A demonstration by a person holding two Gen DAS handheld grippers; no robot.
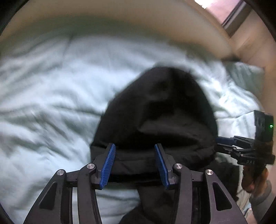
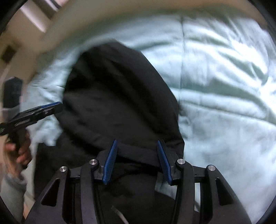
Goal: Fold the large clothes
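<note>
A large black garment [image 1: 158,112] lies bunched on a pale green bedspread [image 1: 51,103]; it also shows in the right wrist view [image 2: 117,96]. My left gripper [image 1: 134,149] is open, its blue pads apart over the garment's near edge, nothing pinched. My right gripper [image 2: 137,146] is open too, jaws apart above the garment's near fold. In the left wrist view the right gripper [image 1: 222,143] shows at the garment's right edge. In the right wrist view the left gripper [image 2: 55,106] touches the garment's left edge. Both views are blurred by motion.
The rumpled bedspread [image 2: 224,86] spreads around the garment. A beige wall [image 1: 120,12] runs behind the bed and a window frame [image 1: 236,15] sits at the upper right. A pillow [image 1: 245,75] lies at the bed's far right.
</note>
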